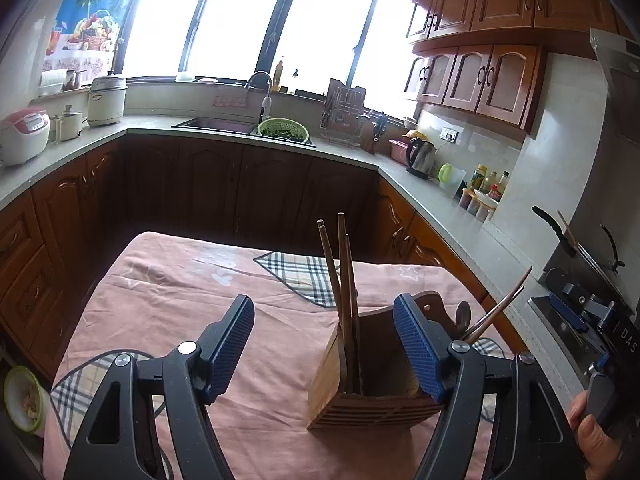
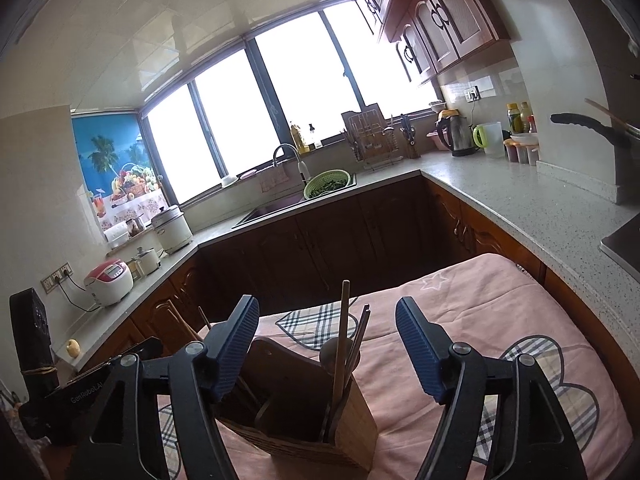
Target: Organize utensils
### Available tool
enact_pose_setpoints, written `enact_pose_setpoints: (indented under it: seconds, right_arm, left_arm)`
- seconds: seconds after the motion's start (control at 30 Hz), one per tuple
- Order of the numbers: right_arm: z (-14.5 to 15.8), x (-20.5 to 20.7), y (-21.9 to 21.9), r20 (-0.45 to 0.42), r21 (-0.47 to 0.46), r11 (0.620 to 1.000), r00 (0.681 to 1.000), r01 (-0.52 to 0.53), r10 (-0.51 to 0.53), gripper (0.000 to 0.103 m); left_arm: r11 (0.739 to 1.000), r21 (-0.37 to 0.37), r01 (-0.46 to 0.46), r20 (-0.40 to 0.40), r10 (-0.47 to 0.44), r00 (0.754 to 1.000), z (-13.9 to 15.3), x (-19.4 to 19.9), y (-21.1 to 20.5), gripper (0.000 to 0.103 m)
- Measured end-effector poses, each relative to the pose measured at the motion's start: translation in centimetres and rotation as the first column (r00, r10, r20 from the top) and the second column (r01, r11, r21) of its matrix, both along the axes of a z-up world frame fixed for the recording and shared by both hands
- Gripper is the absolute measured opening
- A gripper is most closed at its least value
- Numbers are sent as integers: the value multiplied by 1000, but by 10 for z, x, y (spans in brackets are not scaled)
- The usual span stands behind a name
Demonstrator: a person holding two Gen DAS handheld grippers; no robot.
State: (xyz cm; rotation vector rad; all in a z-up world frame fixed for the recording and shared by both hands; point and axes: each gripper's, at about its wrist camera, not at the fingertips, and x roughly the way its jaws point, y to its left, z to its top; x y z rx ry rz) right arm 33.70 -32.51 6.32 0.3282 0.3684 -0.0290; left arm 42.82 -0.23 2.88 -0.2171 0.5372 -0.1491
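Both sets of jaws apart, gripping nothing: left gripper (image 1: 324, 350), right gripper (image 2: 326, 350). Wooden utensil holder (image 1: 360, 396) low, right of centre, on the pink tablecloth (image 1: 168, 280), chopsticks (image 1: 344, 280) upright inside, dark spoon (image 2: 332, 354) alongside.

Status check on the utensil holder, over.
Left gripper open, right gripper open, both empty. Chopsticks upright in wooden holder. Nothing in the way.

one wooden holder (image 1: 360, 392), about five chopsticks (image 1: 341, 264) in it, two grippers.
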Motion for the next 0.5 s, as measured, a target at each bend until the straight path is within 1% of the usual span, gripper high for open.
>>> enact_pose_setpoints:
  seconds: [0.03, 0.1, 0.17, 0.3, 0.5]
  right_arm:
    - [-1, -2, -1, 2, 6, 1000, 1000, -2, 2, 83]
    - [-3, -6, -2, 1, 19, 1000, 1000, -7, 7, 89]
    - [-7, -10, -2, -4, 27, 1000, 1000, -8, 8, 93]
    - [-15, -21, 0, -16, 41, 999, 1000, -10, 11, 95]
    - [-27, -41, -1, -33, 97, 995, 999, -16, 19, 99]
  left_arm:
    - [1000, -4, -5, -5, 5, 1000, -1, -2, 1, 81]
    - [1000, -16, -11, -13, 10, 1000, -2, -8, 4, 83]
    - [1000, -25, -13, -27, 13, 1000, -5, -15, 7, 84]
    - [999, -37, -29, -51, 27, 998, -10, -28, 11, 89]
    - [996, -64, -57, -78, 52, 996, -16, -61, 19, 91]
